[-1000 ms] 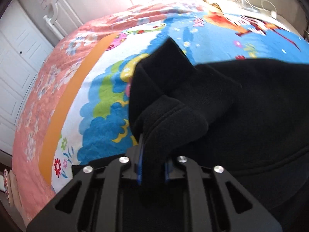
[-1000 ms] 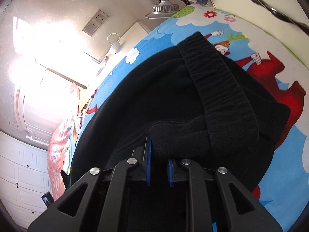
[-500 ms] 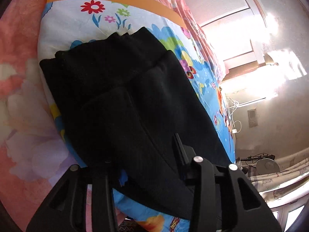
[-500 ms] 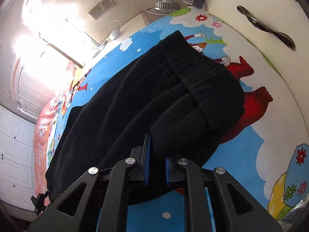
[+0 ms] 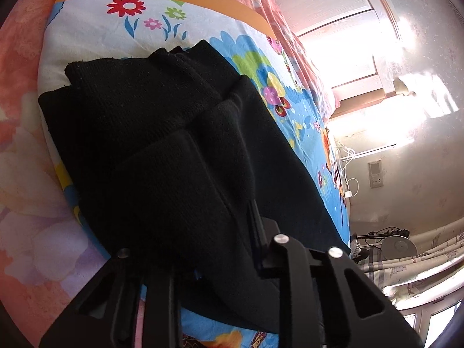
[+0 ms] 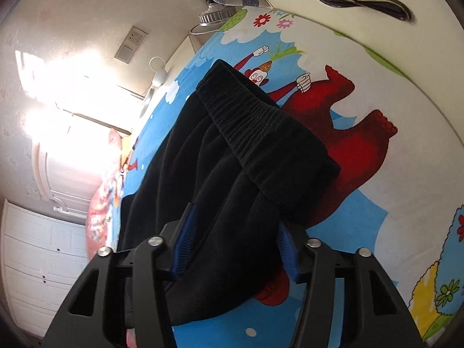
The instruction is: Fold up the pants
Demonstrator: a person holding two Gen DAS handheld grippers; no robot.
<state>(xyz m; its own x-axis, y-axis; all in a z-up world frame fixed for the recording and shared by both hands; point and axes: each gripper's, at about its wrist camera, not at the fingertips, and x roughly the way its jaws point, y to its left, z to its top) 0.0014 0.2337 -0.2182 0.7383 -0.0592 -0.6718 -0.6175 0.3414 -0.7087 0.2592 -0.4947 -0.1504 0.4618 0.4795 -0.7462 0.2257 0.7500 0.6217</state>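
The black knitted fleece pants (image 5: pixel 162 150) lie folded lengthwise on the bright cartoon-printed bed sheet (image 5: pixel 95 29), with their cuffs near its orange border. This cloth looks soft, thick and rather light; it will sag and bunch, so I judge that the firm places to hold are the ribbed elastic waistband (image 6: pixel 255 121) and the cuffs.

The left gripper (image 5: pixel 220 249) has just closed; its jaws are pressed together on a fold of the pants near the leg end. The right gripper (image 6: pixel 235 232) has just been opening; its blue pads (image 6: pixel 185 232) stand apart around the bunched cloth below the waistband and do not seem to press it.

Only the right wrist view shows the waistband; only the left wrist view shows the leg ends.
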